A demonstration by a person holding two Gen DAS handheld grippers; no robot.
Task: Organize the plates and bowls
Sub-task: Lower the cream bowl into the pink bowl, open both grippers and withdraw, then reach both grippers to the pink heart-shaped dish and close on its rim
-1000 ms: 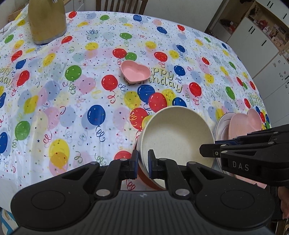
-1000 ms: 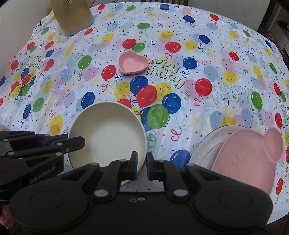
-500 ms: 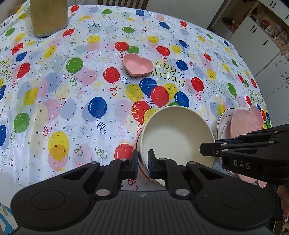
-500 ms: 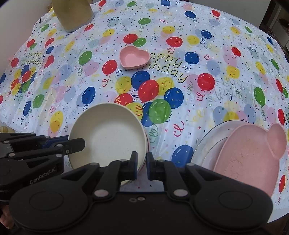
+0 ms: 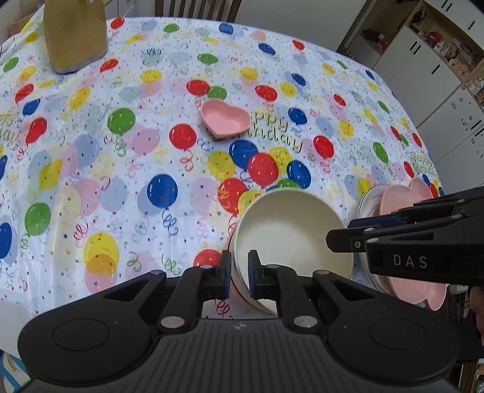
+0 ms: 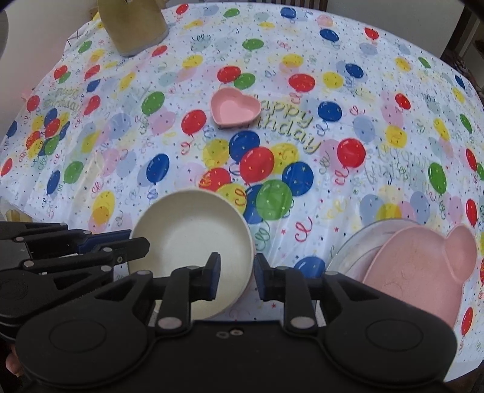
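Observation:
A cream bowl (image 5: 290,229) nested in a reddish bowl sits near the table's front edge; it also shows in the right wrist view (image 6: 193,238). My left gripper (image 5: 239,273) is shut on the stacked bowls' left rim. My right gripper (image 6: 234,276) is open with its jaws astride the bowls' right rim. A small pink heart-shaped bowl (image 5: 225,119) stands mid-table, also seen in the right wrist view (image 6: 236,108). A pink animal-shaped plate (image 6: 423,266) lies on a pale round plate (image 6: 351,251) at the front right.
A tall mustard-yellow container (image 5: 74,33) stands at the far left of the balloon-print tablecloth (image 5: 121,181). A wooden chair (image 5: 196,9) is behind the table. White cabinets (image 5: 438,78) stand to the right.
My right gripper has opened from shut around the bowls' rim. Both cameras have shifted slightly; the left gripper keeps its grip on the bowls.

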